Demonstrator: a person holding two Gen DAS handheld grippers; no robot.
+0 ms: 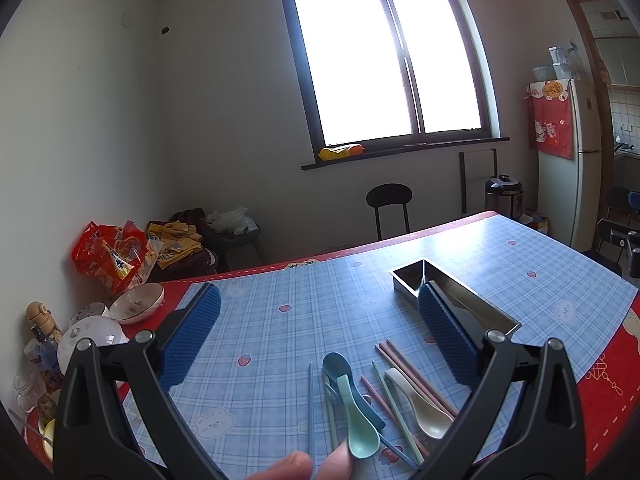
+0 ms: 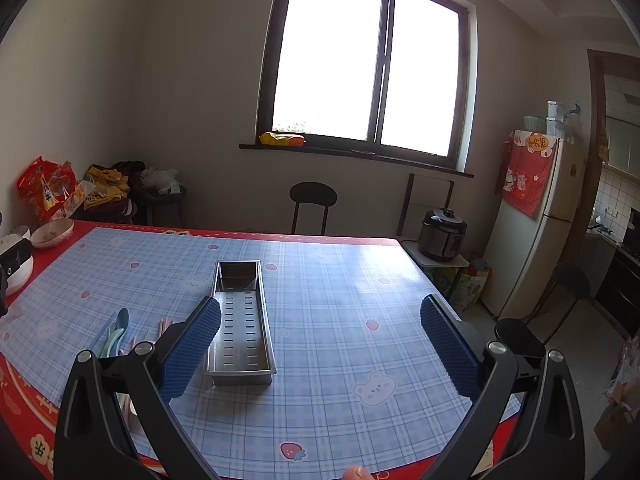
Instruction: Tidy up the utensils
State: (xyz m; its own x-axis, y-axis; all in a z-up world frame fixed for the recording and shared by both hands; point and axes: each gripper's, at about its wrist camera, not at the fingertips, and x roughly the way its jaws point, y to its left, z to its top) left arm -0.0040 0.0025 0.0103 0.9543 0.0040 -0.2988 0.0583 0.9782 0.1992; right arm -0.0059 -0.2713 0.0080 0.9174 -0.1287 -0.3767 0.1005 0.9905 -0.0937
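The left gripper [image 1: 318, 334] hangs wide open and holds nothing, above the table [image 1: 280, 280], with the utensils lying just below and between its blue pads [image 1: 188, 340] toward the near edge. There a teal spoon [image 1: 358, 420] rests across a dark blue spoon [image 1: 340, 368], a beige spoon [image 1: 420, 404] lies just beside them, and pink chopsticks [image 1: 412, 372], green chopsticks [image 1: 394, 404] and blue chopsticks [image 1: 310, 400] are scattered loosely around. The right gripper [image 2: 320, 334] is likewise spread wide and empty, over the table's middle. The steel tray [image 2: 240, 320], long, narrow and slotted along its floor, sits near the centre with nothing in it, just beside the right gripper's left pad [image 2: 192, 344]; the utensils lie left of it.
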